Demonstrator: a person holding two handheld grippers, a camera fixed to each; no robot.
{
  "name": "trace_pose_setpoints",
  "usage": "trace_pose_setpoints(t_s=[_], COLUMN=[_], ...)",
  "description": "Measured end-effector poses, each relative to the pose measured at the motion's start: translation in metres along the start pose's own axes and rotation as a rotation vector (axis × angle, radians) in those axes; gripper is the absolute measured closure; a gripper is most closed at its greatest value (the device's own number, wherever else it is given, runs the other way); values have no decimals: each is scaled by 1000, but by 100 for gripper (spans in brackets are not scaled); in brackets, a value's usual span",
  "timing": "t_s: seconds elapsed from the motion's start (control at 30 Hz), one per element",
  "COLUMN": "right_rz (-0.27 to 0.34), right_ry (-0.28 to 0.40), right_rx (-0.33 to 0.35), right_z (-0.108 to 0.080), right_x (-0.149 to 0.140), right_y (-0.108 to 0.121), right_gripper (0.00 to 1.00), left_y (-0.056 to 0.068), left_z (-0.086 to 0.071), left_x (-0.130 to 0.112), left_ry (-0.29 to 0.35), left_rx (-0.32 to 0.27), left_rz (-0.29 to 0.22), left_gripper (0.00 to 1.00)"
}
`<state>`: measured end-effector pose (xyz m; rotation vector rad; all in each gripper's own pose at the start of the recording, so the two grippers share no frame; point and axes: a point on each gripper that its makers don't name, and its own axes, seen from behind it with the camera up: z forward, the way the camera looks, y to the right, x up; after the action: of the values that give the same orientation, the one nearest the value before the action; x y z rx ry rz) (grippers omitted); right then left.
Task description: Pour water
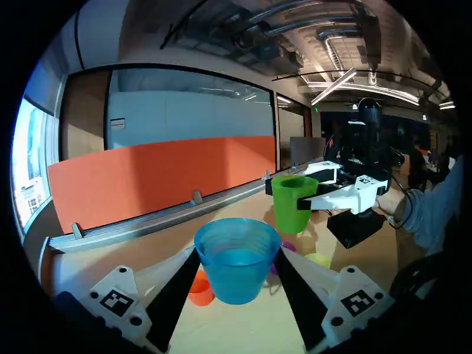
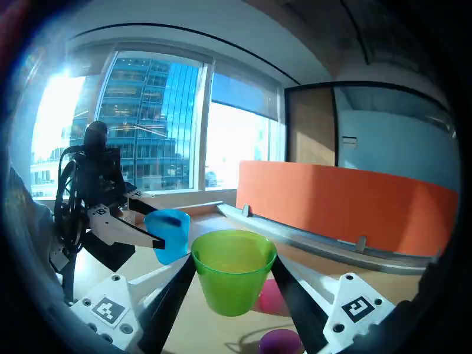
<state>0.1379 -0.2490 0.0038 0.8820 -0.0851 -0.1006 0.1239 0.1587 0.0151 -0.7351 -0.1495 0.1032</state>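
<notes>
- My left gripper (image 1: 237, 258) is partly open, and its two fingers press on the sides of a blue cup (image 1: 237, 268).
- The blue cup stands up straight between my fingers, up in the air over the table (image 1: 253, 330).
- I see a pale blue line low inside the cup. It may be water, but I cannot tell for sure.
- My right gripper (image 2: 234, 265) is partly open too, and both fingers squeeze a green cup (image 2: 234, 277).
- The green cup is straight up as well, held over the table. I cannot tell if there is anything in it.
- In the left gripper view, the green cup (image 1: 292, 203) is past the blue cup and a bit to the right. The two cups are apart.
- In that view a hand (image 1: 389, 205) in a grey sleeve (image 1: 433, 206) holds the right gripper.
- In the right gripper view, the blue cup (image 2: 168, 236) is off to the left, a little farther away than the green one.
- Small cups sit on the table under my grippers: an orange cup (image 1: 201, 290), a yellow cup (image 1: 318, 258) and a purple cup (image 2: 280, 342).
- A pink cup (image 2: 272, 297) sits just behind the green cup in the right gripper view.
- An orange board (image 1: 159, 171) runs along the far edge of the table.
- A big window (image 2: 153, 130) shows tall glass buildings outside.
</notes>
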Motion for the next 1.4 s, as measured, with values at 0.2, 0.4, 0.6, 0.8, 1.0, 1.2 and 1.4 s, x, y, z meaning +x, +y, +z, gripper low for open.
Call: trace_pose_setpoints(t_s=[0.2, 0.4, 0.6, 0.8, 1.0, 1.2, 1.4], right_rz=[-5, -5, -8, -13, -27, -39, -51], right_ry=[27, 32, 41, 47, 44, 37, 34], right_rx=[-10, -8, -4, 8, 25, 44, 75], right_z=[-1, -2, -5, -7, -7, -6, -3], right_x=[9, 13, 18, 21, 19, 15, 14], right_y=[-1, -5, -8, -13, -22, -29, -41], right_gripper=[8, 8, 8, 9, 9, 9, 9], left_y=[0, 1, -1, -7, -13, -16, -14], left_z=[-3, -6, -9, -14, -18, -21, -20], left_x=[13, 21, 37, 54, 70, 87, 105], left_ry=[27, 40, 67, 92, 116, 139, 155], left_rx=[-2, -2, 20, 51, 82, 105, 122], left_rz=[-9, 11, 76, 120, 172, 225, 313], left_gripper=[14, 14, 15, 14, 14, 14, 14])
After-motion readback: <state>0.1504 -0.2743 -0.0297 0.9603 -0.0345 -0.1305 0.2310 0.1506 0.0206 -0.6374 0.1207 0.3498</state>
